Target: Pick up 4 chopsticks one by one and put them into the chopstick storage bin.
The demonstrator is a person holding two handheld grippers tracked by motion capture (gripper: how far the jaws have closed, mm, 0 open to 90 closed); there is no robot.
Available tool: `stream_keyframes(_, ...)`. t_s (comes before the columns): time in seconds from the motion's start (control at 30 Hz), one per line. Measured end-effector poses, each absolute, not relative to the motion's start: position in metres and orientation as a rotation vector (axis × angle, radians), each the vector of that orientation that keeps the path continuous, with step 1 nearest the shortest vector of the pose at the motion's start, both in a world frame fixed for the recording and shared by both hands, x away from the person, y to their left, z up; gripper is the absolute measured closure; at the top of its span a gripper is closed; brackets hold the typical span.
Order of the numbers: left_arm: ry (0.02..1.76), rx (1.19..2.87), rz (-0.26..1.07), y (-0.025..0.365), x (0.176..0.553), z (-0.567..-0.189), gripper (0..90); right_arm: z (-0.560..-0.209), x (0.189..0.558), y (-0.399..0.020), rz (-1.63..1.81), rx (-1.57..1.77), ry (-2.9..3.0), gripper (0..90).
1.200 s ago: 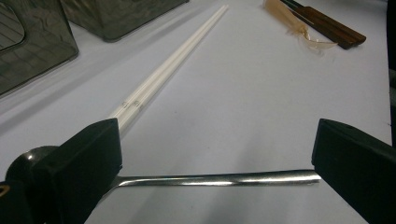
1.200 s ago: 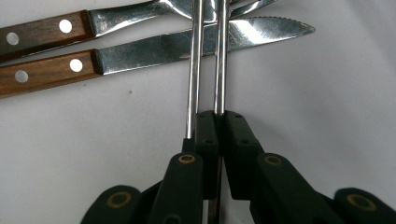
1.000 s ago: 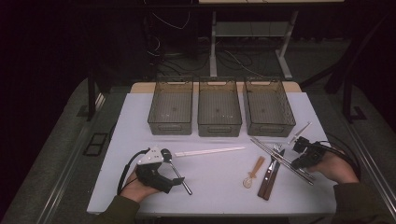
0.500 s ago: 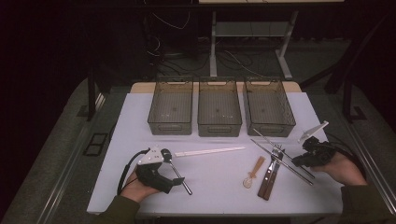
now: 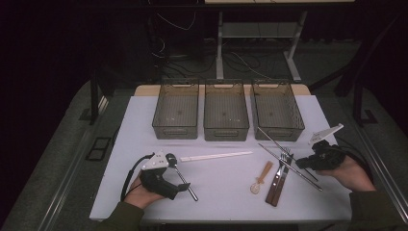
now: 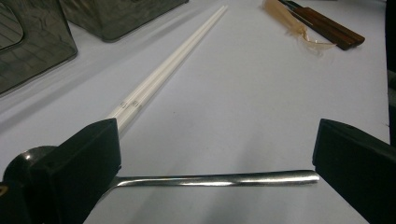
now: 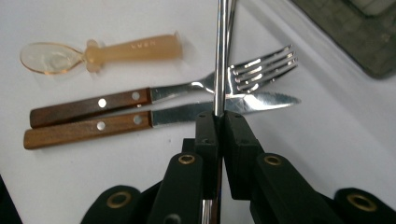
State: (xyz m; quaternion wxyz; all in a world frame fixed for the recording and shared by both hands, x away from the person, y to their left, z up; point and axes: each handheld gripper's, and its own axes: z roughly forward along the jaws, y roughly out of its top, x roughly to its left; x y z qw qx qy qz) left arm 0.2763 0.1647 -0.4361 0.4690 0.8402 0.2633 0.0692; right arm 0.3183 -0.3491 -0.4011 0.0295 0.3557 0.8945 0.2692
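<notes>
Since the earlier frame, the right claw is seen shifted a little toward the right edge of the surface, and the metal chopsticks it carries are drawn along with it; the left claw is found where it was. In the right gripper view the right claw is clamped together on the metal chopsticks, which run straight up from the pads and cross above the fork and the knife, both wooden-handled and laid side by side. A translucent amber spoon is seen just beyond the fork.

The left claw is held apart, and the metal spoon lies flat on the surface between its jaws, the handle end close to one pad; whether it is touched cannot be told. White chopsticks are laid beside it, running away toward the bins.

Three clear grey bins are lined up at the far side of the surface: the left bin, the middle bin and the right bin. Nothing is seen inside any of them. The far tips of the metal chopsticks are placed just in front of the right bin.
</notes>
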Motion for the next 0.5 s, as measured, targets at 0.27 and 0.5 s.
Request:
stream_keyframes(0.27, 0.652, 2.059, 0.174, 0.164, 0.276, -0.436, 0.0, -0.399, 0.318, -0.341, 0.945, 1.073, 2.722, 85.0)
stream_keyframes(0.5, 0.655, 2.048, 0.167, 0.165, 0.277, -0.436, 0.0, -0.398, 0.318, -0.335, 1.083, 1.064, 2.68, 85.0)
